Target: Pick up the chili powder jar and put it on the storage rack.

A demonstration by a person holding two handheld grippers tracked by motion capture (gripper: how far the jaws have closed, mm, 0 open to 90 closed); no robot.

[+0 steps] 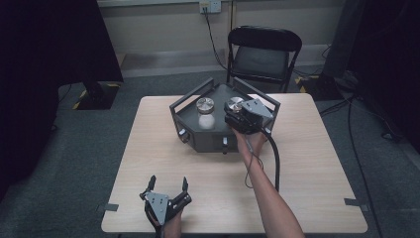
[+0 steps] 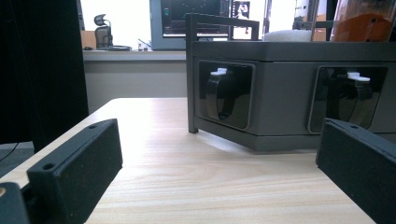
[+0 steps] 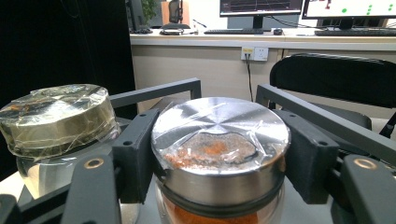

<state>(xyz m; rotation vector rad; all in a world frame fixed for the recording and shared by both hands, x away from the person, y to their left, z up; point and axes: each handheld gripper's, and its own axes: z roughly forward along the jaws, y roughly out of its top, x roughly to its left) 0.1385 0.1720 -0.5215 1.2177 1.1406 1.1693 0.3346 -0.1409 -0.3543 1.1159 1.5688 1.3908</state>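
Note:
A dark grey rack [image 1: 198,136] with rails stands at the table's middle. In it are two glass jars with metal lids. The left jar [image 1: 205,113] holds white powder. The right jar [image 3: 219,158] holds orange powder, and my right gripper [image 3: 219,158] is shut on its silver lid, one black pad on each side. In the high view that gripper [image 1: 236,108] hides most of the jar. My left gripper [image 1: 168,187] rests near the table's front edge, jaws wide apart and empty. Its own view faces the rack's front [image 2: 280,88] across bare wood.
The rack front [image 2: 280,88] has two knobs in recesses [image 2: 223,93]. A black folding chair [image 1: 262,52] stands behind the table. A black cable [image 1: 275,158] trails from the right gripper along the forearm. Dark curtains flank the room, with cables on the floor at right.

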